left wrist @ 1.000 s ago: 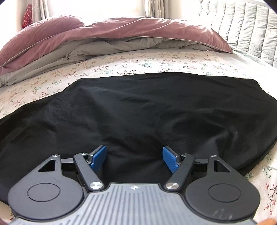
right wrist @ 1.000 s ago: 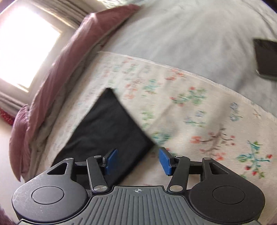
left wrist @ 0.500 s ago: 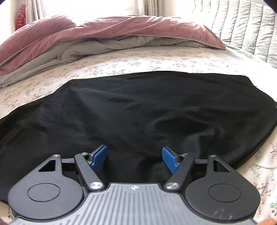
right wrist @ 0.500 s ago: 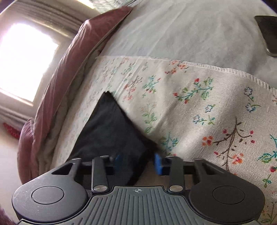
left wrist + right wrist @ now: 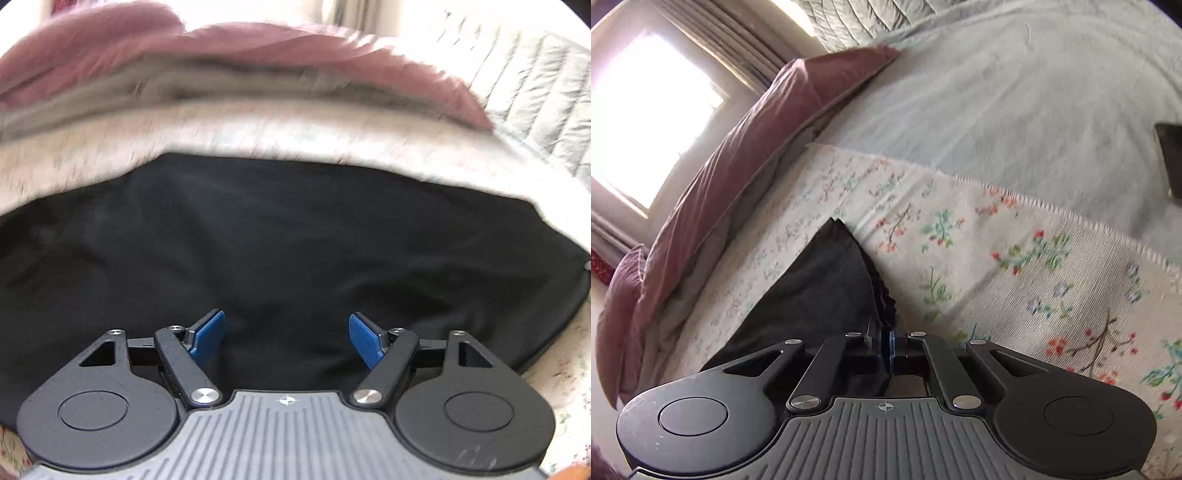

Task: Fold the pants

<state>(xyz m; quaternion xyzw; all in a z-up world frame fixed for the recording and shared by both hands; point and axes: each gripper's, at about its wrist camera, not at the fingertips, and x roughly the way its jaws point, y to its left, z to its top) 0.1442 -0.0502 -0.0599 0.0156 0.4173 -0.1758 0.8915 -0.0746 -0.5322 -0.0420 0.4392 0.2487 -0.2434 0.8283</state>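
Pants (image 5: 820, 291) corner pinched in right claw (image 5: 888, 347) above floral sheet (image 5: 1015, 295).

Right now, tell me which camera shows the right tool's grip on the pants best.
The right wrist view: the right tool is shut on a pleated corner of the black pants, lifted off the floral sheet. The left wrist view is blurred and shows only the pants' flat spread beyond its own open tool.

Black pants (image 5: 280, 251) lie on the bed's floral sheet (image 5: 979, 266).
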